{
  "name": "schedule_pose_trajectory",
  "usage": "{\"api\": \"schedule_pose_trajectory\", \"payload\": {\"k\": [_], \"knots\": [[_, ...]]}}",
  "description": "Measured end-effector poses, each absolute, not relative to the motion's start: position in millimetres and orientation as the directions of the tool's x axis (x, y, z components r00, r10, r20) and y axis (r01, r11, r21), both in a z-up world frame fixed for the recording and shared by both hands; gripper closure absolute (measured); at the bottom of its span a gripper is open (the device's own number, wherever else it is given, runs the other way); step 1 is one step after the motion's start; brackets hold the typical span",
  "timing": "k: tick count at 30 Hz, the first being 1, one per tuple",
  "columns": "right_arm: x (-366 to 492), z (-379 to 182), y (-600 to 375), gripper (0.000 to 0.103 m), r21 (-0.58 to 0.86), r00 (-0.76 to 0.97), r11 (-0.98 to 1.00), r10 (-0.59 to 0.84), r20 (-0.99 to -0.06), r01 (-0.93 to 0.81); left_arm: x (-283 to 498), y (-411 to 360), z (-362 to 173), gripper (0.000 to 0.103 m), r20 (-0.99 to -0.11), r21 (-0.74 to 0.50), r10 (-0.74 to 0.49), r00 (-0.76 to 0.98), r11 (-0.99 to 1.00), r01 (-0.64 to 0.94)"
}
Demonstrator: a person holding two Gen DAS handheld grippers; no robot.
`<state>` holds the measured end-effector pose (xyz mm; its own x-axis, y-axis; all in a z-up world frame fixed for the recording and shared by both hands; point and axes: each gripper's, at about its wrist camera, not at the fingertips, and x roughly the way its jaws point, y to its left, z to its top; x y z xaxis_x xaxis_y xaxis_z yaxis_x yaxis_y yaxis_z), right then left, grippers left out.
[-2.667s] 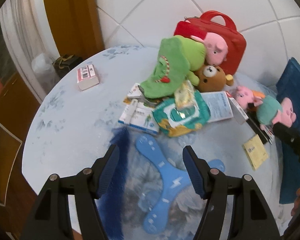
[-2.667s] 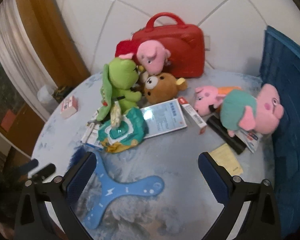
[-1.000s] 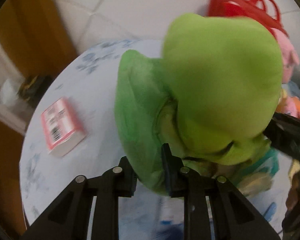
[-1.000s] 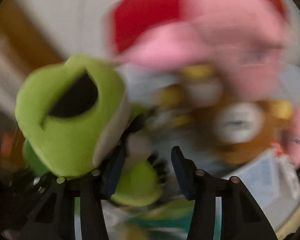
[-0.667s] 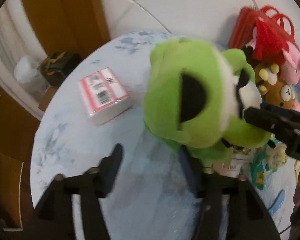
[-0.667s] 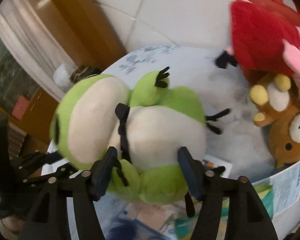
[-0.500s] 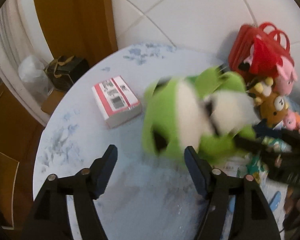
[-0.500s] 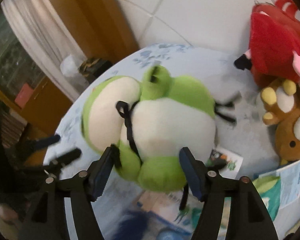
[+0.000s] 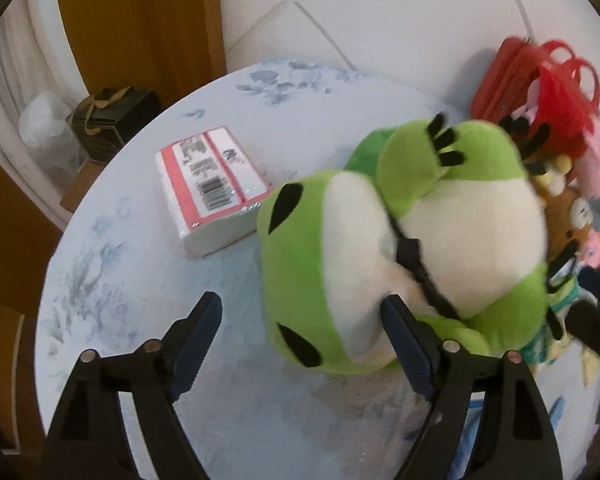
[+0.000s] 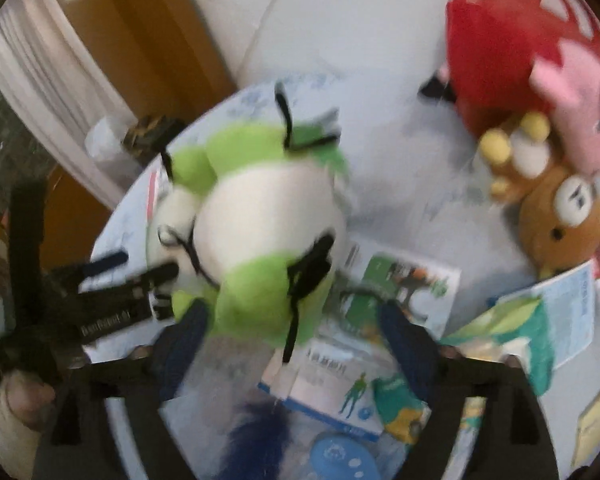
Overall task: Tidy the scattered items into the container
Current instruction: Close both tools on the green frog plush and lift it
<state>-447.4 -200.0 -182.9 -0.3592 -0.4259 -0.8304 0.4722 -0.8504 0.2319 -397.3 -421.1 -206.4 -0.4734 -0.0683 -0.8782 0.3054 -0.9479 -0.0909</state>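
A green and white frog plush (image 9: 400, 248) lies belly up on the round pale-blue table (image 9: 140, 280), blurred by motion. My left gripper (image 9: 302, 332) is opening; the frog's head sits beside its right finger (image 9: 404, 344), and the pads do not press it. In the right wrist view the frog plush (image 10: 260, 220) hangs over the tips of my right gripper (image 10: 294, 336), whose jaws are opening wide with the frog's lower end between them, unpressed. A red handbag (image 9: 496, 88) stands at the back against the wall.
A pink-striped tissue pack (image 9: 212, 196) lies left of the frog. A brown bear plush (image 10: 568, 220), a pink pig plush (image 10: 580, 92), a green wipes pack (image 10: 512, 332), printed boxes (image 10: 332, 392) and a blue boomerang toy (image 10: 340, 456) crowd the right side. A black bag (image 9: 112, 120) sits beyond the table edge.
The left gripper, shut on the frog a second ago, let go and drew back. The right gripper took the frog, carried it left, and has now spread wide off it.
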Motion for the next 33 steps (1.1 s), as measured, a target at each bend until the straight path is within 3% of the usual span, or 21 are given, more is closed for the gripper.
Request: {"api": "schedule_pose_trajectory", "payload": {"k": [6, 16, 17, 19, 20, 22, 25, 26, 28, 33], "knots": [[-472, -175, -214, 0.000, 0.215, -0.381, -0.862, -0.409, -0.829, 0.459, -420, -415, -221, 0.020, -0.895, -0.115, -0.027, -0.445, -0.951, 0.287], [-507, -254, -234, 0.001, 0.308, -0.204, -0.849, -0.423, -0.883, 0.429, -438, -409, -241, 0.014, -0.896, -0.120, -0.009, -0.444, -0.957, 0.263], [-506, -259, -235, 0.003, 0.311, -0.200, -0.846, -0.427, -0.882, 0.433, -439, -407, -242, 0.014, -0.896, -0.115, -0.012, -0.445, -0.960, 0.257], [-504, -265, -237, 0.017, 0.331, -0.190, -0.836, -0.446, -0.875, 0.438, -440, -406, -244, 0.014, -0.893, -0.121, -0.008, -0.450, -0.958, 0.258], [-504, -265, -237, 0.017, 0.333, -0.194, -0.835, -0.450, -0.872, 0.437, -440, -408, -246, 0.012, -0.892, -0.136, 0.002, -0.451, -0.955, 0.264], [-505, -266, -235, 0.019, 0.337, -0.201, -0.835, -0.455, -0.868, 0.435, -441, -412, -251, 0.000, -0.894, -0.141, -0.006, -0.447, -0.945, 0.295], [-505, -267, -232, 0.019, 0.346, -0.199, -0.833, -0.462, -0.864, 0.431, -442, -415, -257, 0.000, -0.890, -0.177, 0.024, -0.456, -0.939, 0.295], [-504, -267, -231, 0.019, 0.348, -0.201, -0.834, -0.463, -0.863, 0.428, -441, -412, -255, 0.001, -0.885, -0.177, 0.029, -0.465, -0.944, 0.279], [-503, -266, -232, 0.024, 0.339, -0.209, -0.836, -0.458, -0.864, 0.432, -440, -406, -250, 0.023, -0.875, -0.178, 0.039, -0.483, -0.953, 0.245], [-492, -253, -232, 0.036, 0.322, -0.238, -0.834, -0.459, -0.856, 0.448, -431, -398, -236, 0.033, -0.862, -0.170, 0.028, -0.506, -0.957, 0.236]]}}
